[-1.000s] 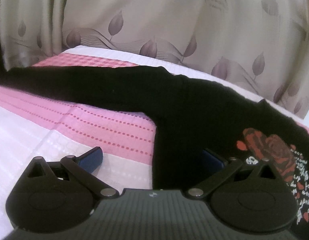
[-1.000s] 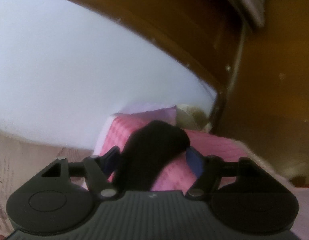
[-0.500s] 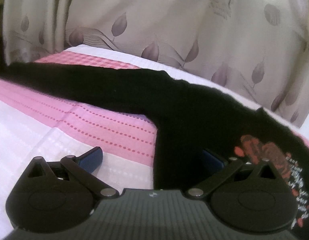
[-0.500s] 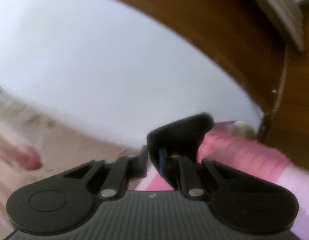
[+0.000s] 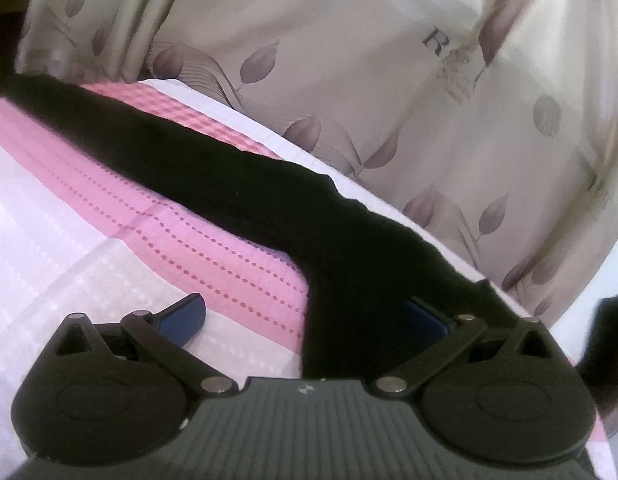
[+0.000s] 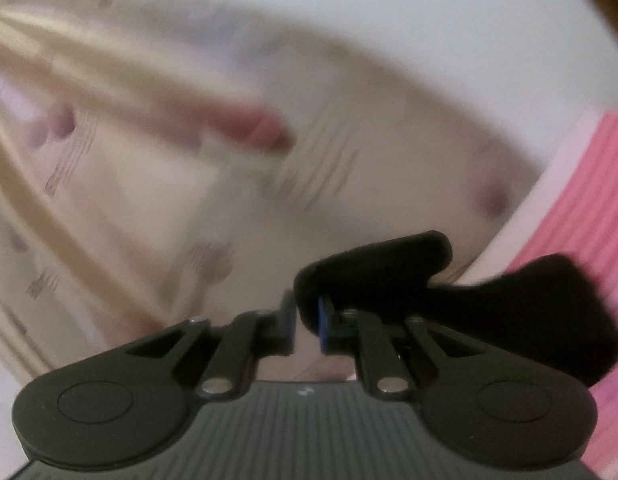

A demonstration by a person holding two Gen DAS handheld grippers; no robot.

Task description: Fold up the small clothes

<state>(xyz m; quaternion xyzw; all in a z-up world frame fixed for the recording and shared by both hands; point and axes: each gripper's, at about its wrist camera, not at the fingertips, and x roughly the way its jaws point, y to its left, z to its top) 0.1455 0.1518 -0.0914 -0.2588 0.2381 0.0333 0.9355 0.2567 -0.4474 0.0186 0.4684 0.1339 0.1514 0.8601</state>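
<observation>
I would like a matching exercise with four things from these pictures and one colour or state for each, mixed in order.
Things:
1. left gripper
2. right gripper
3. curtain
4. bedcover

States:
A. pink and white, with dotted lines
B. shut on the black sleeve
C. open, over the black garment
D. beige, with a leaf print

Pairs: 1-C, 2-B, 3-D, 4-A

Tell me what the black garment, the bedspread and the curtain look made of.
Black garment: soft matte knit, probably cotton or fleece; it absorbs light and drapes limply.
Bedspread: woven textured cloth, pink and white, with dotted stitch rows.
Curtain: thin fabric, slightly shiny, leaf-printed; the folds catch light.
</observation>
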